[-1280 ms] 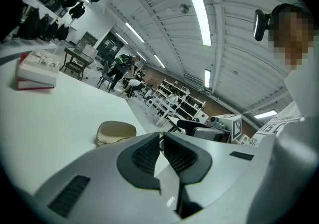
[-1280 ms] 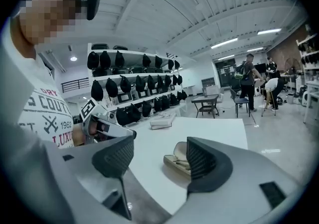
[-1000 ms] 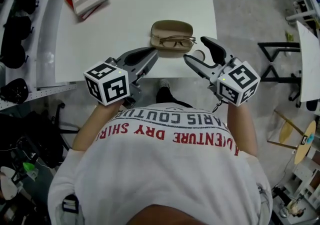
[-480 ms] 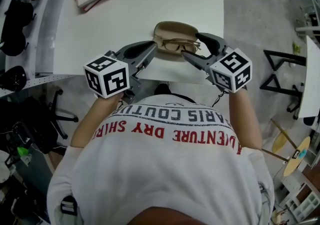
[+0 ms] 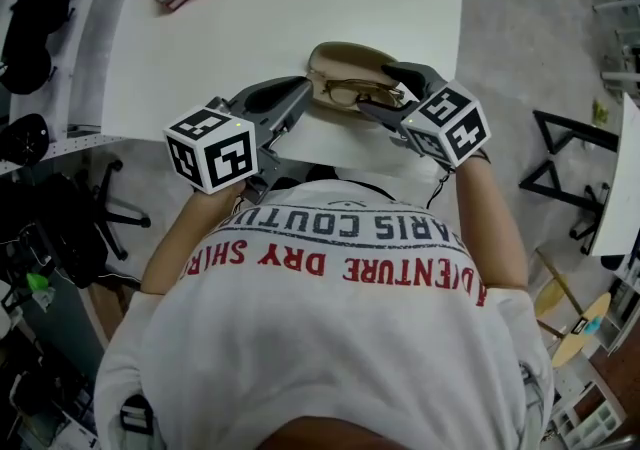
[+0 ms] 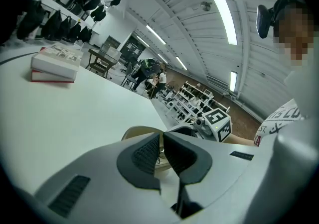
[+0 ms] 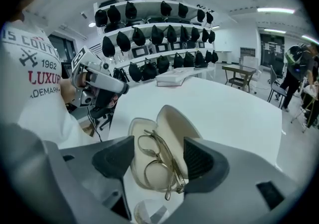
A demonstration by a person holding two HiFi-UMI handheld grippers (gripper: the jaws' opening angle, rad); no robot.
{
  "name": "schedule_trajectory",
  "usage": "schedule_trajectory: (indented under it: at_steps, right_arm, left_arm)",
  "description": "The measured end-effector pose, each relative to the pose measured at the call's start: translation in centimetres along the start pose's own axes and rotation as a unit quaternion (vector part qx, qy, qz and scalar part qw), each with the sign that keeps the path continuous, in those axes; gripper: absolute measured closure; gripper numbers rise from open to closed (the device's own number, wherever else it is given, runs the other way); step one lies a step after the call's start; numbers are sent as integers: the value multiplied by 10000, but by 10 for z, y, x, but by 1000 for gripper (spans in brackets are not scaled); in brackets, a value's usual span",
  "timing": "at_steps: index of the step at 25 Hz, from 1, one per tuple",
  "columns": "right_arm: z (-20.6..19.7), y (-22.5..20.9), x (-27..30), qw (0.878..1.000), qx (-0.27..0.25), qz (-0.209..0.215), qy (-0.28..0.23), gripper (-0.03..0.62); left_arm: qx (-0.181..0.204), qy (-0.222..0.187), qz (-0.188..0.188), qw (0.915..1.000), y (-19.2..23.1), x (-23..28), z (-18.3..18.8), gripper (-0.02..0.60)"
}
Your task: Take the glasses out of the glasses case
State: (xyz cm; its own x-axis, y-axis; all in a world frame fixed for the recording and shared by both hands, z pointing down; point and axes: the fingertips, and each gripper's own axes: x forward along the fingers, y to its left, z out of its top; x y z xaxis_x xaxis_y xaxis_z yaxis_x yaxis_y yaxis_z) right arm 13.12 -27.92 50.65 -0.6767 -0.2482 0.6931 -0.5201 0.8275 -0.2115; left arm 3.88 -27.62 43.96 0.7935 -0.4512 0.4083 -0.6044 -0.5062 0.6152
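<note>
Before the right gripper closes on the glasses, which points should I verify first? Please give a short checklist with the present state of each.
1. Beige oval glasses case open: ok.
2. Thin gold metal-framed glasses lying uncovered inside the case: ok.
3. Right gripper jaws apart, one on each side of the glasses: ok.
4. Case steadied by left gripper: not ok; its jaws are together, empty, near the case.
5. Right jaws low enough to catch the frame: cannot tell.
</note>
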Motion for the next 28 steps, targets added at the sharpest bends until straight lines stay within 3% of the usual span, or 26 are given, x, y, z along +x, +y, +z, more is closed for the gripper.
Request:
schedule_trajectory:
  at_steps: [6, 8, 14, 28]
  right_arm:
    - [-5, -10, 14, 9995, 1, 182, 267, 292]
    - [-7, -13, 17, 9992, 28, 196, 336, 335]
    - [-10, -13, 28, 9978, -82, 287, 589, 358]
    - [-22, -11, 38, 9871, -886, 132, 1328, 491]
  left_arm:
    - [-55, -24, 102, 9999, 5, 0, -2, 534]
    - [-71, -36, 119, 9999, 8, 0, -3, 534]
    - [-96, -142, 119, 9998, 15, 2, 3, 534]
    - [-195, -242, 110, 9995, 26, 7, 2, 534]
